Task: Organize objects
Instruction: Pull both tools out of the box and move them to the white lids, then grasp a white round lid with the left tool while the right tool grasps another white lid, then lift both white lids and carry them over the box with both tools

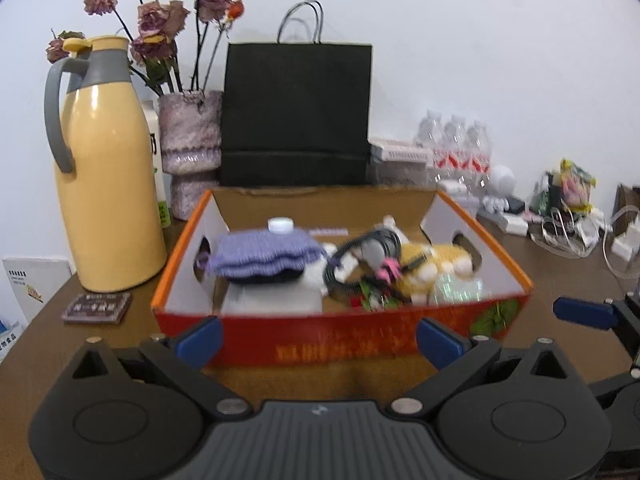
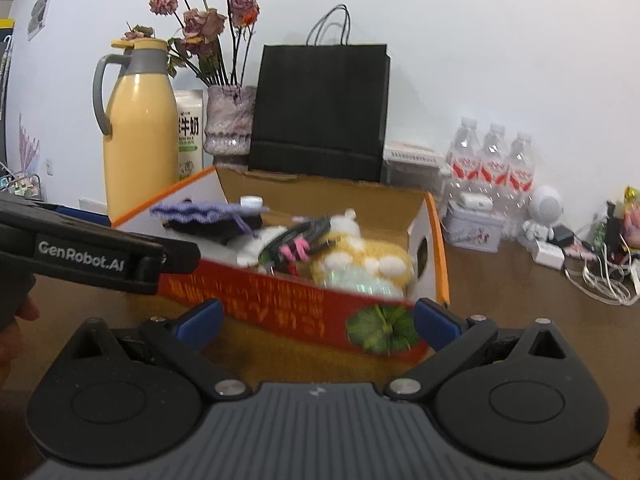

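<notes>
I saw the box sitting on the table, a purple pouch and yellow toy inside. My left gripper and right gripper hovered just before the box, fingers spread, holding nothing.

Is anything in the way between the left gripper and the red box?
Nothing visible. The left gripper is open, right in front of the red box, with only bare table between them.
</notes>
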